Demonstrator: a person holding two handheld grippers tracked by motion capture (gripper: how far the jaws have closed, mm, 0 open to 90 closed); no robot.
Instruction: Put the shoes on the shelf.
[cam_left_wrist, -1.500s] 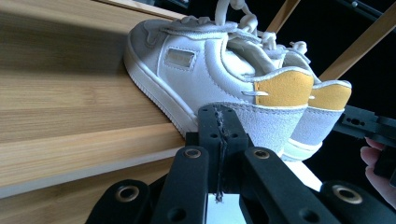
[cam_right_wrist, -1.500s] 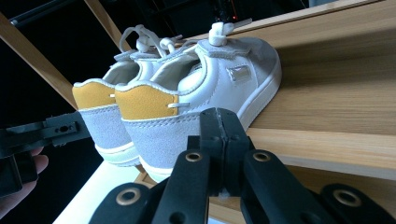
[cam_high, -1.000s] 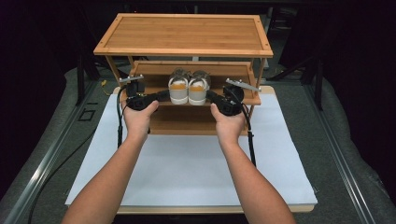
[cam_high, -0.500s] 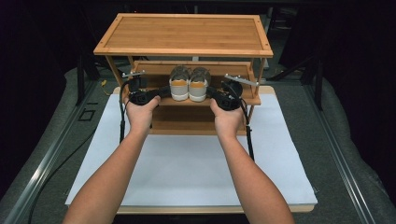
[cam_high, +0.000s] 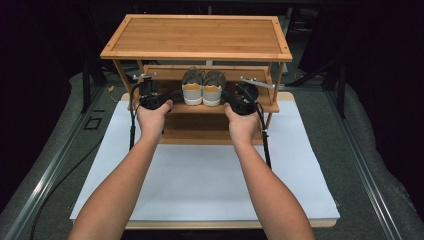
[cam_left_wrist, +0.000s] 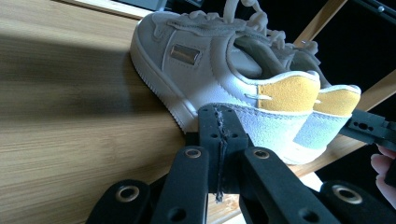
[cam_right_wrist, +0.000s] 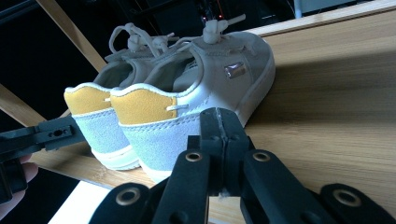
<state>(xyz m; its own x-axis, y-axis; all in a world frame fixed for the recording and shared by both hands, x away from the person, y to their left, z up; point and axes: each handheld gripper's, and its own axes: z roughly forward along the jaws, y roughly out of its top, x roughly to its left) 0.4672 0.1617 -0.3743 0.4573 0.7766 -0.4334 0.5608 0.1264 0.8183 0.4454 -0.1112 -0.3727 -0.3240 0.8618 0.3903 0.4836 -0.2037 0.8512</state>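
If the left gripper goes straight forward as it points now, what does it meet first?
Most likely the heel side of the nearer shoe; the left gripper, jaws shut, seems almost against it already, though depth is unclear.

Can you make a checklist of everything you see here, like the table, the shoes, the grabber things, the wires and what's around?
Surface: white mat on a table, bare in front.
Job's things: pair of white shoes with yellow heel tabs, side by side on the middle shelf of the bamboo rack, heels toward the person.
Clutter: nothing seen.
Grippers: left gripper shut, at the left shoe's heel; right gripper shut, at the right shoe's heel; contact unclear.
Cables: black cable trails from each gripper over the mat.
Surroundings: dark; grey floor covering, metal rail.
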